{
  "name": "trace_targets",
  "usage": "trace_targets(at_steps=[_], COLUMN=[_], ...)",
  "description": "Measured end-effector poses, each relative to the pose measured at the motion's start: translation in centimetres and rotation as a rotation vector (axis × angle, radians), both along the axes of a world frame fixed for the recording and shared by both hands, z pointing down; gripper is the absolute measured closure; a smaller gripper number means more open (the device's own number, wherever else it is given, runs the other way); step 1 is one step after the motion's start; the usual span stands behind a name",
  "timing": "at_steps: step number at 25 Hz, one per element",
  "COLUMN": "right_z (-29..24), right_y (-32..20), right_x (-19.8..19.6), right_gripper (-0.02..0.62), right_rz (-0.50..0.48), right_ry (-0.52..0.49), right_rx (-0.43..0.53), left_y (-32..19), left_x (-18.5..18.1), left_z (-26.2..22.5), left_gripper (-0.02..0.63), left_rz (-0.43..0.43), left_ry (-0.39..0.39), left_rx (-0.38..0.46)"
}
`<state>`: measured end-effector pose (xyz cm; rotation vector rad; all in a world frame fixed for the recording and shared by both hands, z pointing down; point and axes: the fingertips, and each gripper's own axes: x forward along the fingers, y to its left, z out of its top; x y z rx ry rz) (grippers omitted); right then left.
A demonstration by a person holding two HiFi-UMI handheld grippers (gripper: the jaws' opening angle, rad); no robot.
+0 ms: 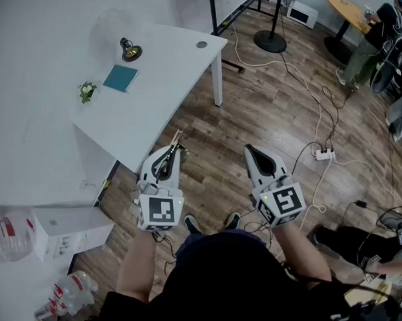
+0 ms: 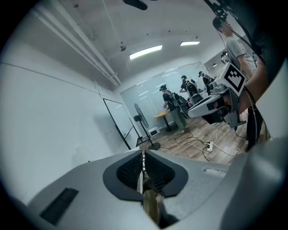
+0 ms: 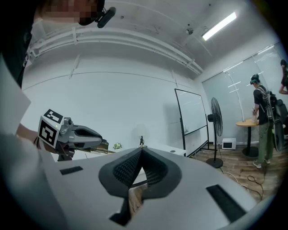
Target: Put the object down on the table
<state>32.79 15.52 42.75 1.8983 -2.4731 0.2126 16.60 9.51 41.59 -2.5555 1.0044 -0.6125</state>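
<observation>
The object is a thin, tan stick-like thing, and I cannot tell what it is. It is pinched in the left gripper, whose jaws are closed on it. In the left gripper view it shows as a narrow strip running up between the dark ribbed pads, and in the head view its pale tip pokes out past the jaw tips. The left gripper hangs over the wooden floor, just right of the near edge of the white surface, so the object is not on the surface.

The right gripper is to its right, well apart from it and also over the floor. The right gripper view shows its jaws pressed together with nothing between them.

On the surface, far from the grippers, lie a teal square pad, a small dark ornament beyond it, and a green sprig to its left. A white box and a clear plastic bottle sit at the near left. A white power strip with trailing cables lies on the floor to the right.
</observation>
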Motion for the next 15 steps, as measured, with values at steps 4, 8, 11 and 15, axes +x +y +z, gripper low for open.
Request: trace_targets(at_steps=[4, 8, 11, 15], right_z=[0.7, 0.9, 0.4, -0.7], right_y=[-0.1, -1.2, -2.1, -3.8], right_x=[-3.5, -9.2, -13.8, -18.7], right_gripper=[0.591, 0.592, 0.591, 0.589], right_rz=[-0.008, -0.033, -0.053, -0.04], right_ry=[-0.021, -0.025, -0.027, -0.009], right_rx=[-0.012, -0.031, -0.021, 0.0], left_y=[1.2, 0.7, 0.1, -1.8], left_x=[-5.1, -11.7, -17.5, -24.6], left_z=[0.1, -0.4, -0.3, -1.1], left_gripper=[0.586, 0.586, 0.586, 0.586], left_rz=[-0.04, -0.074, -0.113, -0.153], left_ry=[-0.023, -0.048, -0.053, -0.029], left_rx=[0.001, 0.04, 0.039, 0.068])
